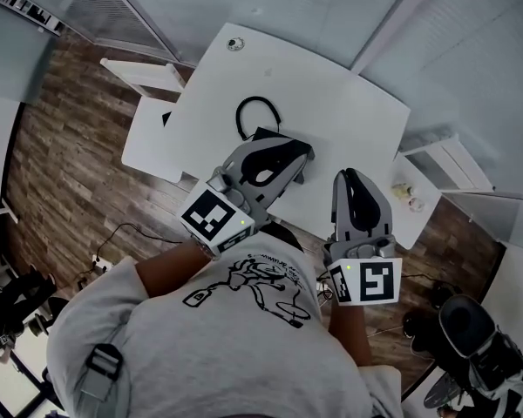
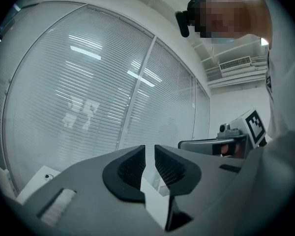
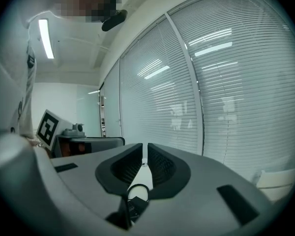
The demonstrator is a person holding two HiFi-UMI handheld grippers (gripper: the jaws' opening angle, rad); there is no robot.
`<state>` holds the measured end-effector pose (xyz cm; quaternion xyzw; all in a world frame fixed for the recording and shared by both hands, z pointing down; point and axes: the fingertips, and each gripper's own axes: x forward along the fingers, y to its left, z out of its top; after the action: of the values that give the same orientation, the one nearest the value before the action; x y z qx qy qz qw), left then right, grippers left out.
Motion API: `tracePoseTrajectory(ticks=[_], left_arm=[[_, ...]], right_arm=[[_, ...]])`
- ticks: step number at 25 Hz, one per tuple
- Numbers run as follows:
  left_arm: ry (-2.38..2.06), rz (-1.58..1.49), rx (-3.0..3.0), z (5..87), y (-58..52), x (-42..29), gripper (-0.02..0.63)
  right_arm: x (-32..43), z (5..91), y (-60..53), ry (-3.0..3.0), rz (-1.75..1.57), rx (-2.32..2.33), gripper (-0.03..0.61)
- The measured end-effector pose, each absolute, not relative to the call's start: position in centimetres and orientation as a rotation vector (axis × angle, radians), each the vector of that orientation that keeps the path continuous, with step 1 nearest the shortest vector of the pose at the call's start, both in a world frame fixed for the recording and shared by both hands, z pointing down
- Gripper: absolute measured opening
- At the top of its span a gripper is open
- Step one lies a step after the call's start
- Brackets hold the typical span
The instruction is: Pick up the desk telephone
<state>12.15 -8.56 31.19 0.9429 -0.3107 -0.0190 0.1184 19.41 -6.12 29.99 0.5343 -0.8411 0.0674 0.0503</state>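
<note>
L gripper (image 2: 149,149): jaws drawn together, only a thin slit btwn the ribbed pads, clamped on nothing; a bit of white worktop shows thru the slit. R gripper (image 3: 145,147): same, jaws together, holding nothing. Low in its slit a dark loop of cord and a small dark block show; can't tell what they belong to.

Head view: both grippers sit side by side over the near edge of the white worktop (image 1: 349,111), apart from each other. L one is angled toward the R one's side, and R one points straight ahead.

Desk phone (image 1: 261,133) lies on the worktop beneath and just beyond the L gripper. It is mostly hidden by it, w/ only a dark corner showing. Its black cord (image 1: 238,116) curls in a loop just past that corner. Can't tell whether the L gripper touches the phone. R gripper is near the phone but off to its side, not over it.

Small round item (image 1: 235,43) sits well beyond the L gripper, near the worktop's far corner. Low white table (image 1: 148,146) stands outboard of the L gripper. Side table (image 1: 427,209) w/ a few small bits stands outboard of the R gripper. Window blinds (image 2: 88,92) fill the wall ahead of both grippers. Wood floor (image 1: 61,172) runs below. Person's grey T-shirt (image 1: 200,338) is just behind the marker cubes.
</note>
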Motion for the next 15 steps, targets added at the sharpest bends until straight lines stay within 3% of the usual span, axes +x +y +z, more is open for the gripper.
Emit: tracePoseTrajectory(ticks=[15], left_arm=[[-0.864, -0.052, 2.769, 31.2, -15.0, 6.7, 0.055]], right_arm=[[14.9, 29.3, -11.9, -2.514, 0.202, 1.701, 0.028]])
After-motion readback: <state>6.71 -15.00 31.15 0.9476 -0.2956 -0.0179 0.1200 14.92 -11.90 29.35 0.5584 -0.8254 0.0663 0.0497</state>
